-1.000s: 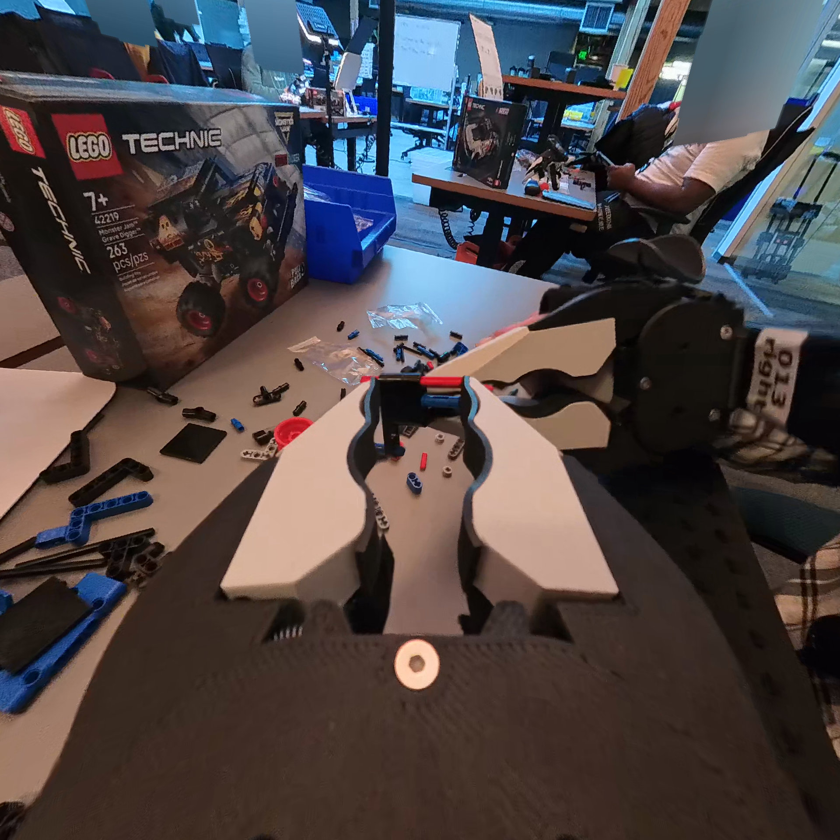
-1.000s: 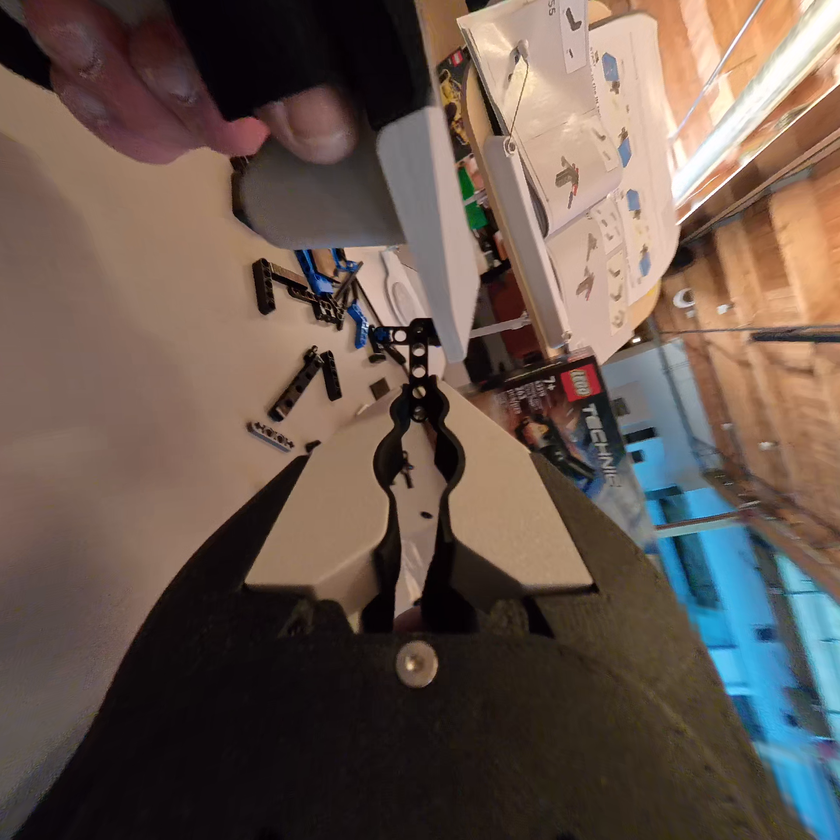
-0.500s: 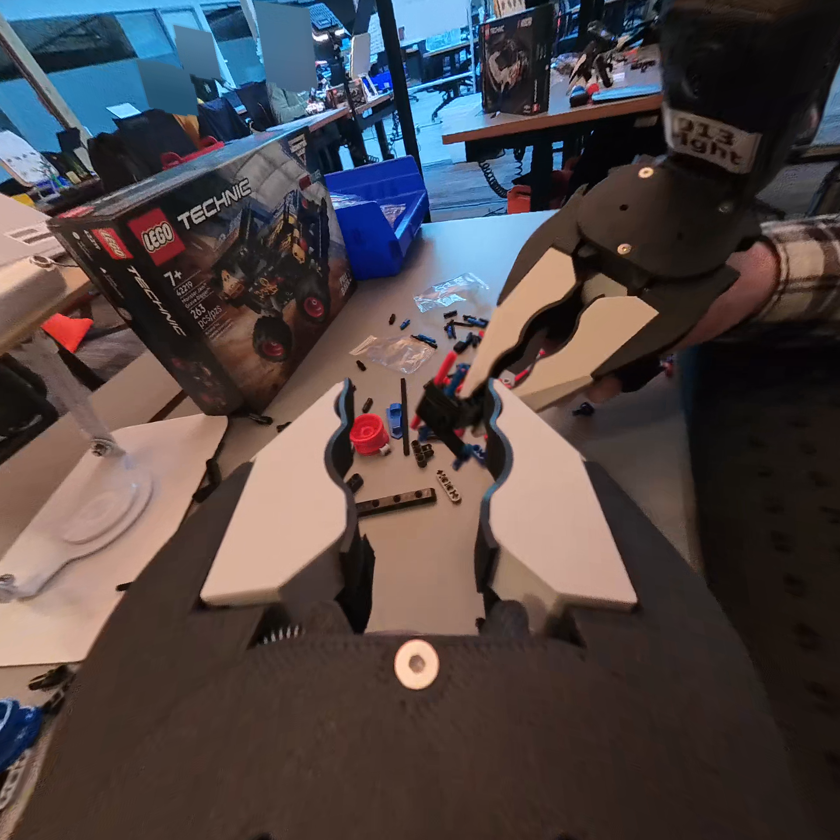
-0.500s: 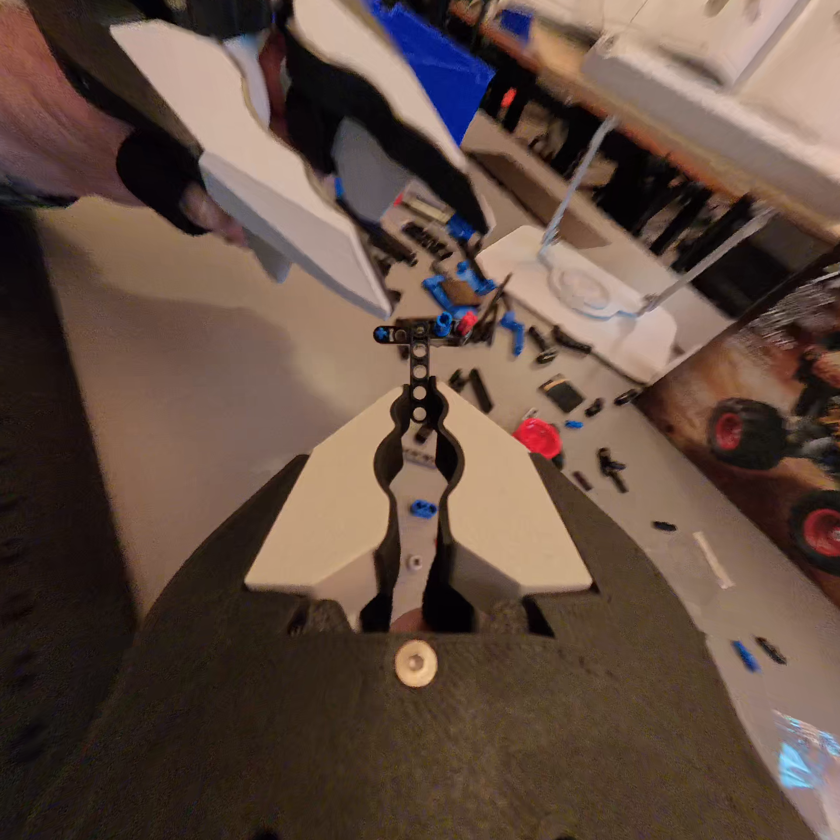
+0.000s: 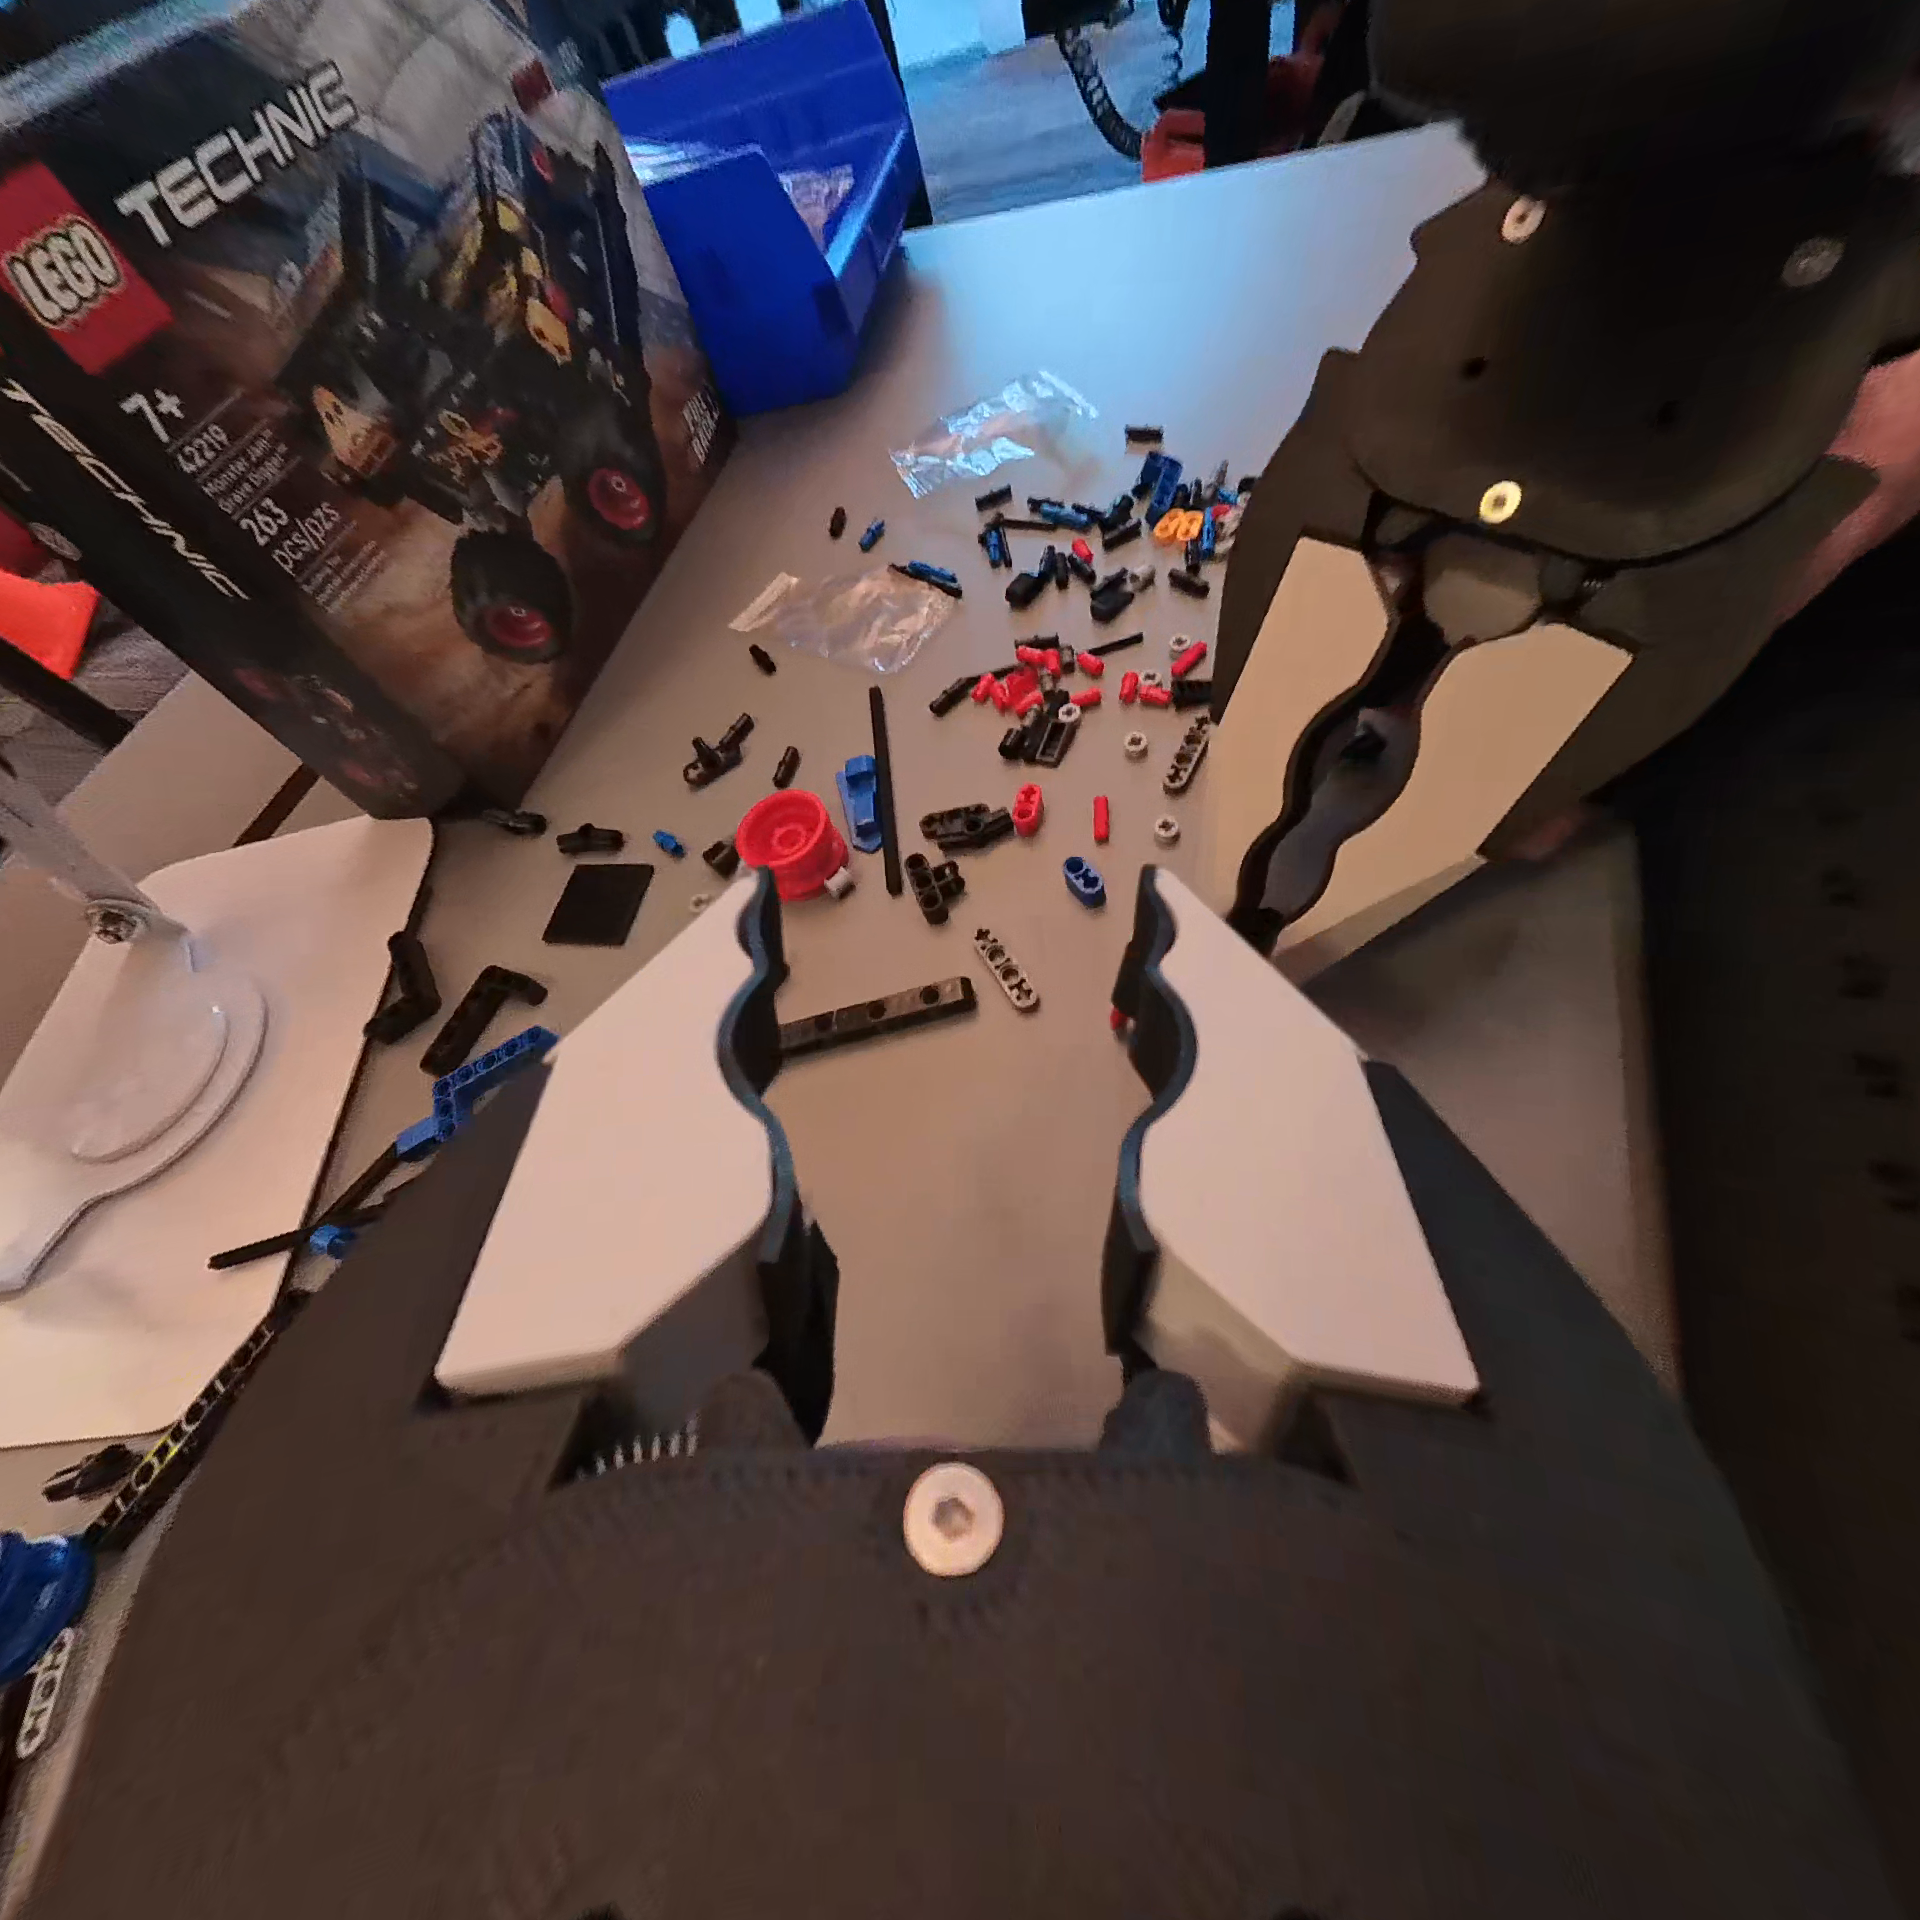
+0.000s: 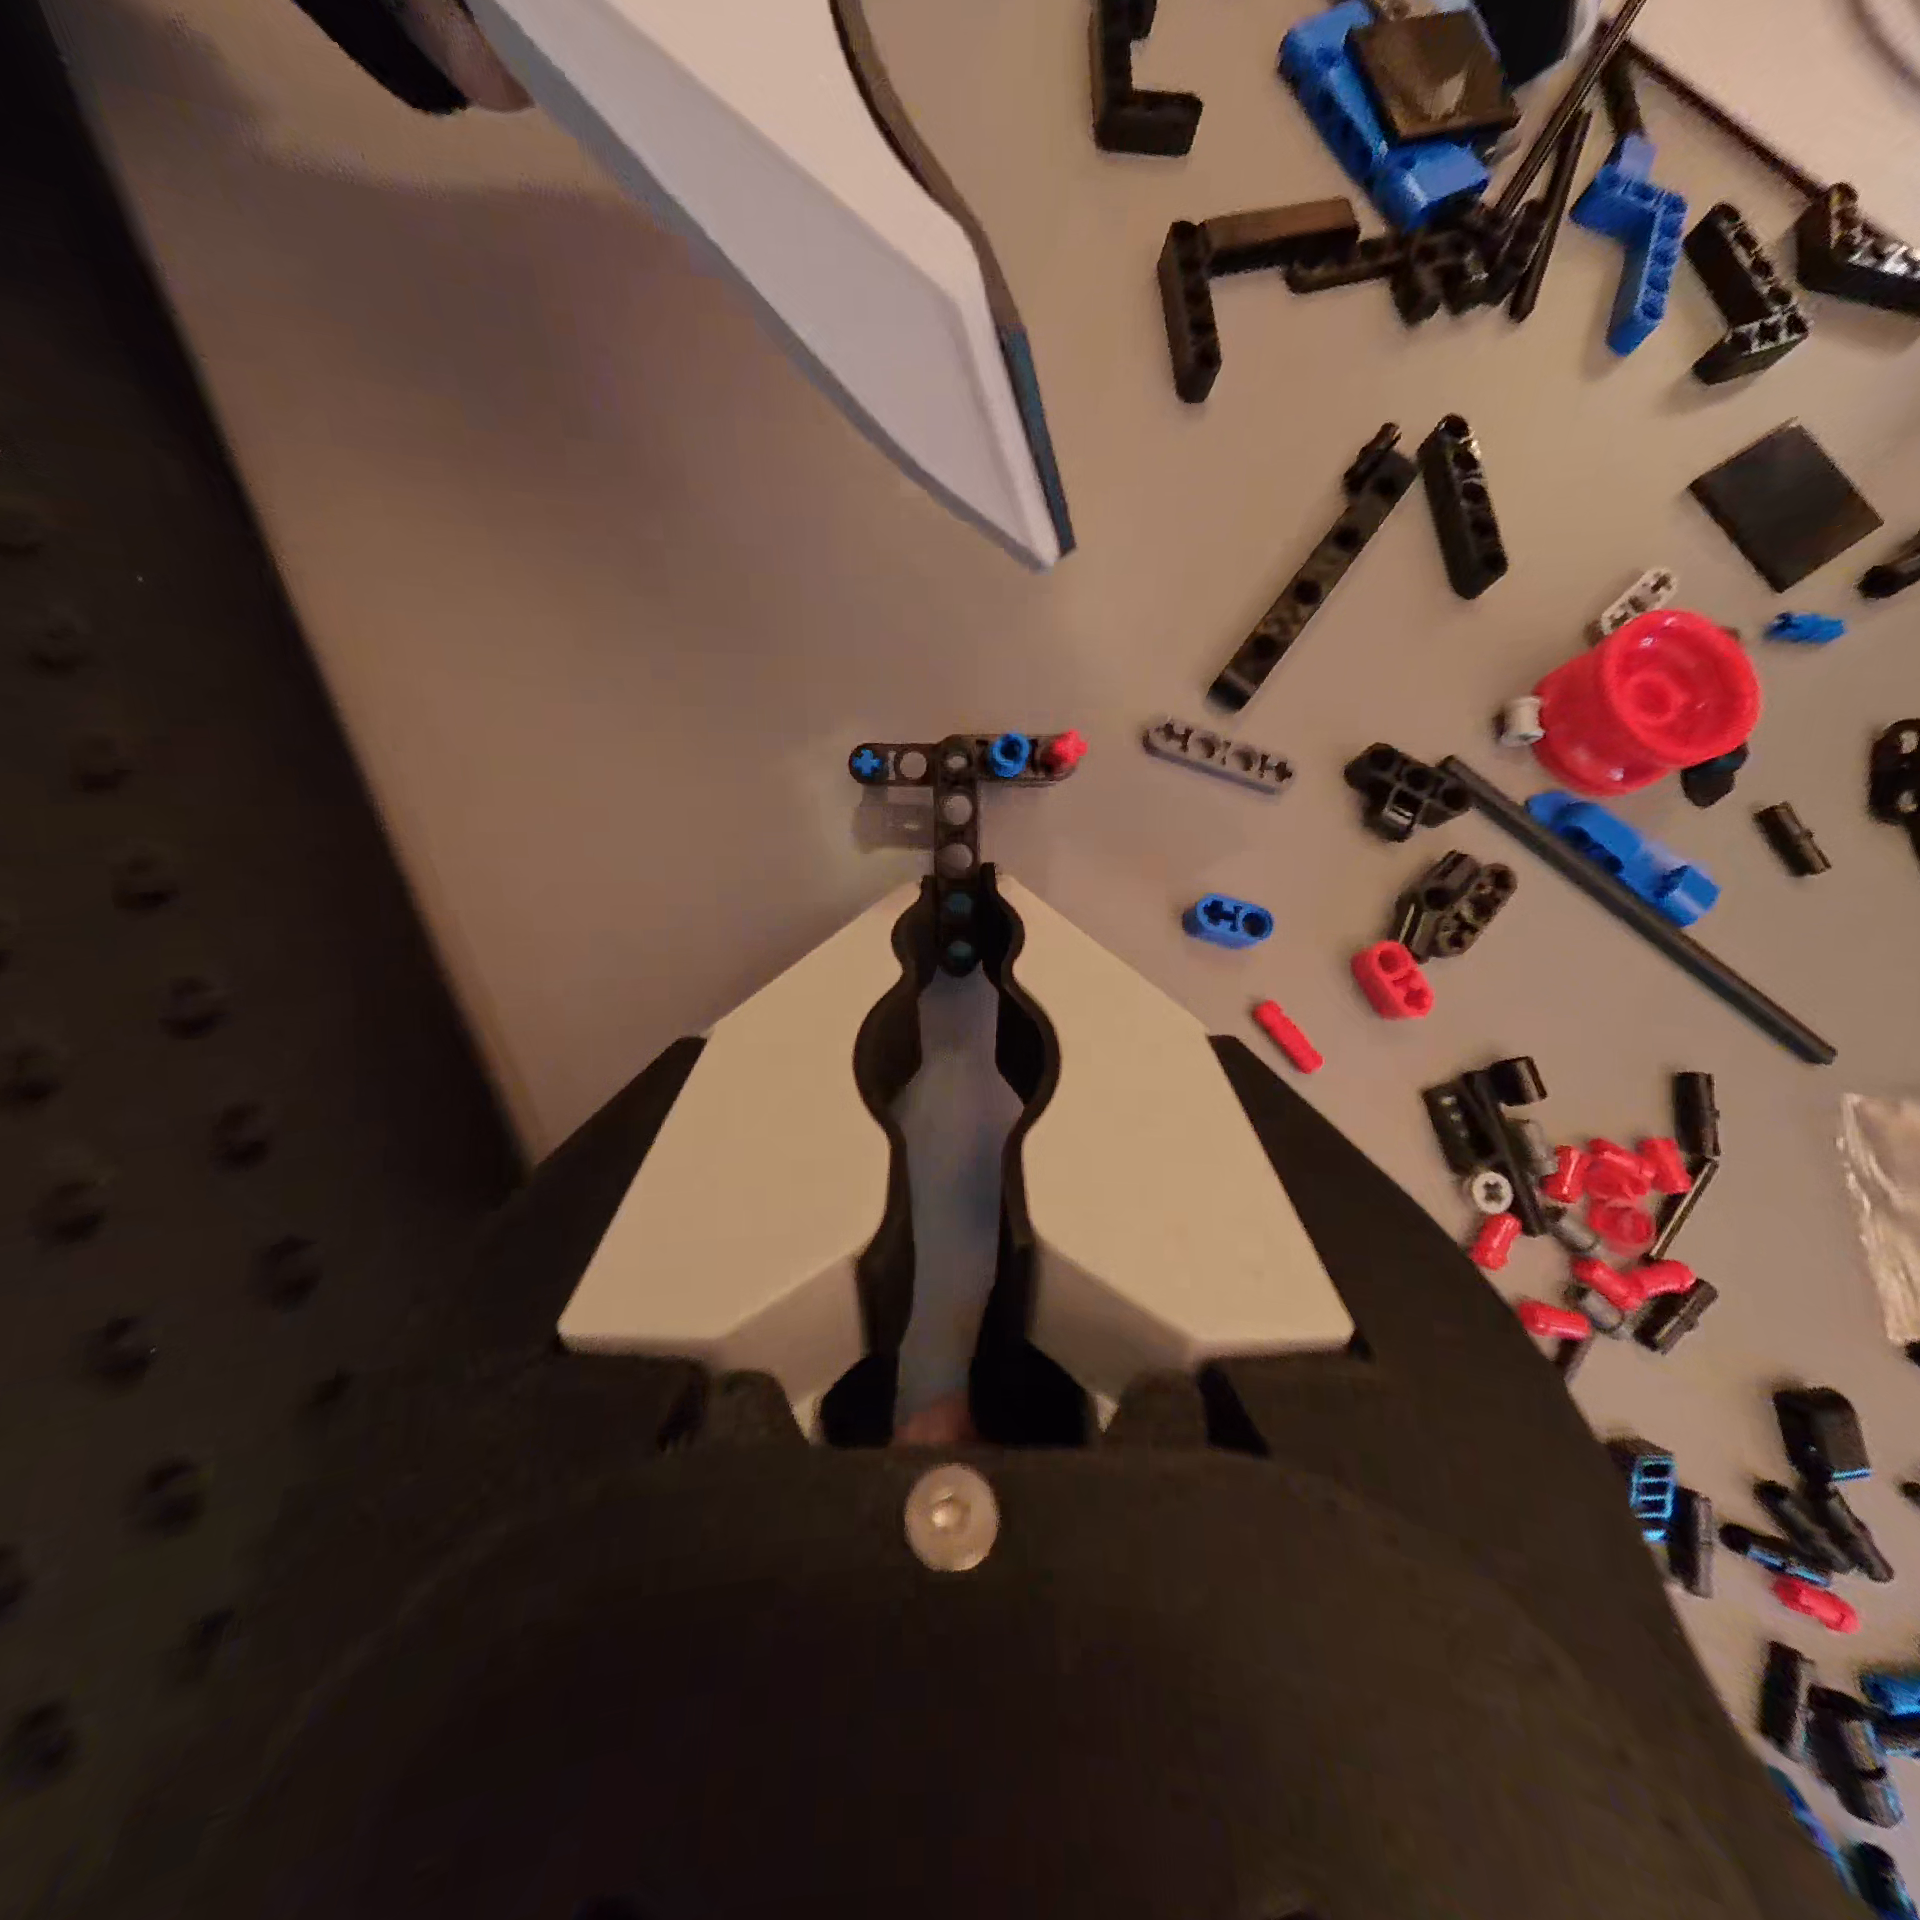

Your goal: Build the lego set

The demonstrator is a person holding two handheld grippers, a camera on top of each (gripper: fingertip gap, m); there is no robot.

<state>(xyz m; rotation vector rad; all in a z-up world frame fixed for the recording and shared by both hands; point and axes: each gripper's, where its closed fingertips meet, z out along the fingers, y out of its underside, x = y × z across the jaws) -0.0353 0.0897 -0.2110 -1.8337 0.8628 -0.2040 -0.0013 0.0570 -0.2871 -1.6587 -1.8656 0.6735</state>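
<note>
My right gripper (image 6: 956, 896) is shut on the stem of a black T-shaped beam assembly (image 6: 957, 771) with blue and red pins. It holds it close over the grey table (image 6: 623, 623); I cannot tell whether they touch. In the left wrist view the right gripper (image 5: 1259, 923) points down at the table beside my left gripper's right finger, which hides most of the assembly. My left gripper (image 5: 956, 909) is open wide and empty above the table. One of its fingers (image 6: 831, 260) shows at the top of the right wrist view.
Loose parts lie ahead: a red wheel hub (image 5: 792, 840), a long black beam (image 5: 878, 1013), a grey thin beam (image 5: 1006, 968), a black axle (image 5: 883, 790), and red and blue pins. The set box (image 5: 312, 416), a blue bin (image 5: 769, 208) and a white stand base (image 5: 156, 1091) are at the left. My left gripper's tips are some 10 cm from the red wheel hub (image 5: 792, 840). Seen from the right wrist view (image 6: 1648, 671) as well.
My left gripper let go of the assembly, opened wide and drew back. My right gripper turned to point down and lowered the assembly toward the table.
</note>
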